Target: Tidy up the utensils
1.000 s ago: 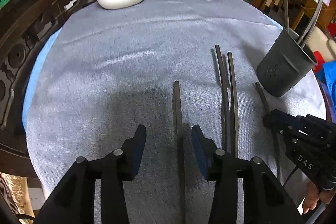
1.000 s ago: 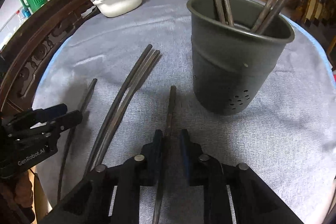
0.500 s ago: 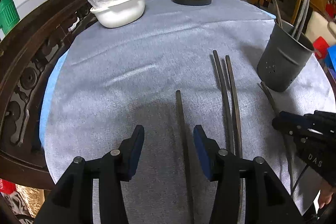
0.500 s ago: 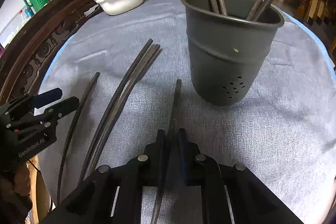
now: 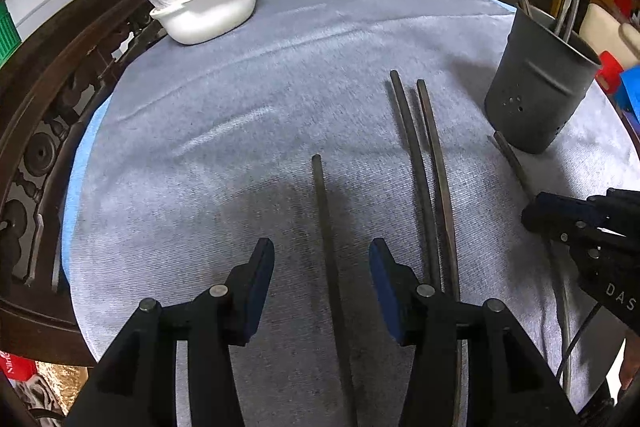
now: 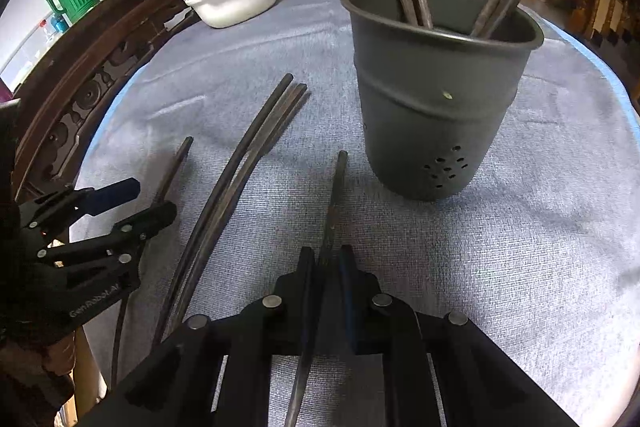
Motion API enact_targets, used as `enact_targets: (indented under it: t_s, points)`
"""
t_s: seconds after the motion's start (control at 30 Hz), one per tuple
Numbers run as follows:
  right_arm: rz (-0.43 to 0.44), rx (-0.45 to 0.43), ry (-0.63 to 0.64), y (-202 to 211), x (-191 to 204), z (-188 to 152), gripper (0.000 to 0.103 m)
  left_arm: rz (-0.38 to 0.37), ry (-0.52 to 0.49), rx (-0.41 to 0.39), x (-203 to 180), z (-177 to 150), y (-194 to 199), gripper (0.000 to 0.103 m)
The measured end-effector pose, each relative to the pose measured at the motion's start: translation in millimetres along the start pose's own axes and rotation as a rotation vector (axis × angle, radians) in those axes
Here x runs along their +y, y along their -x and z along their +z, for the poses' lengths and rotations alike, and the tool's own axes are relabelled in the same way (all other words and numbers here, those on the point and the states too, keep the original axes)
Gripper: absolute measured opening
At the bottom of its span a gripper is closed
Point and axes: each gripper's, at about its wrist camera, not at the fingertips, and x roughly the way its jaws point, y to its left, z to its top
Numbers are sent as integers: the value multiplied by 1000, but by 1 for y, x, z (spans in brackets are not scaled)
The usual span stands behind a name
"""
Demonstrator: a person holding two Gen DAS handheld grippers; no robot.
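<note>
right claw (image 6: 326,263) closed tighter on slim dark chopstick (image 6: 335,195), ribbed grey holder (image 6: 436,99)

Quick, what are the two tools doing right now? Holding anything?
Left tool: open, holding nothing; a dark chopstick lies loose between its fingers.
Right tool: closed on another chopstick beside the grey holder.

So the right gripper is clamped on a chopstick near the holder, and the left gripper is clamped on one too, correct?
Not quite. The right gripper is shut on a chopstick beside the holder, but the left wrist view shows the left gripper open, its pads clear of the chopstick on the cloth between them.
</note>
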Motion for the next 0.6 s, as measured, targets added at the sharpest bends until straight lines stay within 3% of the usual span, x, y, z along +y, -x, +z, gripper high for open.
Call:
enact_targets:
  t_s: [0.6]
  points:
    - [-30,27,-21,-8,5,14,15,-25,-3,-4,3,2,-9,53]
